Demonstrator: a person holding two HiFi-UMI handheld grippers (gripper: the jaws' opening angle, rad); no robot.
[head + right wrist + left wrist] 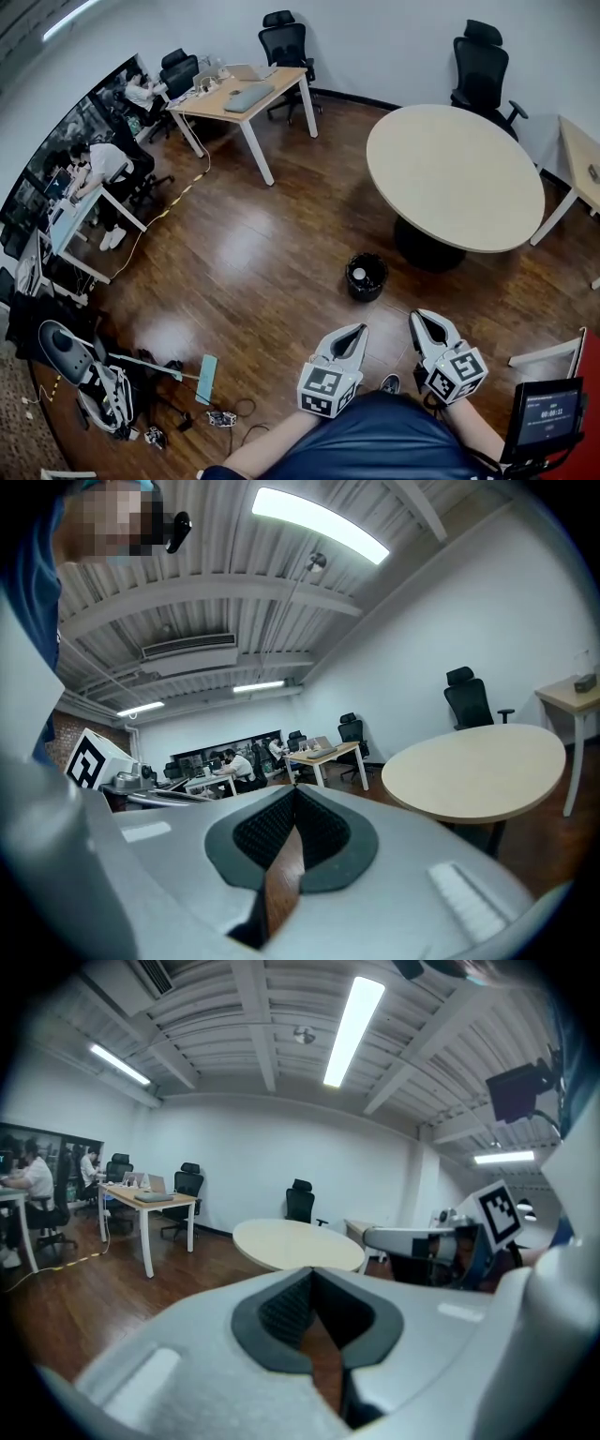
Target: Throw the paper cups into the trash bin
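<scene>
Both of my hands are empty. My left gripper point(354, 336) has its jaws pressed together on nothing, as its own view shows point(311, 1283), and my right gripper point(424, 324) is likewise closed on nothing point(293, 801). They sit low in the head view, just below the trash bin point(366, 277), which stands on the floor point(253, 253) near frame centre, beside the foot of the round bench point(455, 173).

Inside the bin, toward its left, I can see a small pale round shape that I take to be a paper cup point(359, 275). The bench top is bare and I see no other cup on the floor around it, so I judge the throwing is done or nearly so. Whether the bin holds more than one cup, I cannot tell.

The bin is a dark, round, open-topped container. The bench top is a smooth, pale, matte disc on a dark pedestal. The floor is glossy brown wood planks, catching glare. My gripper shells are smooth light-grey plastic with dark ribbed pads.
</scene>
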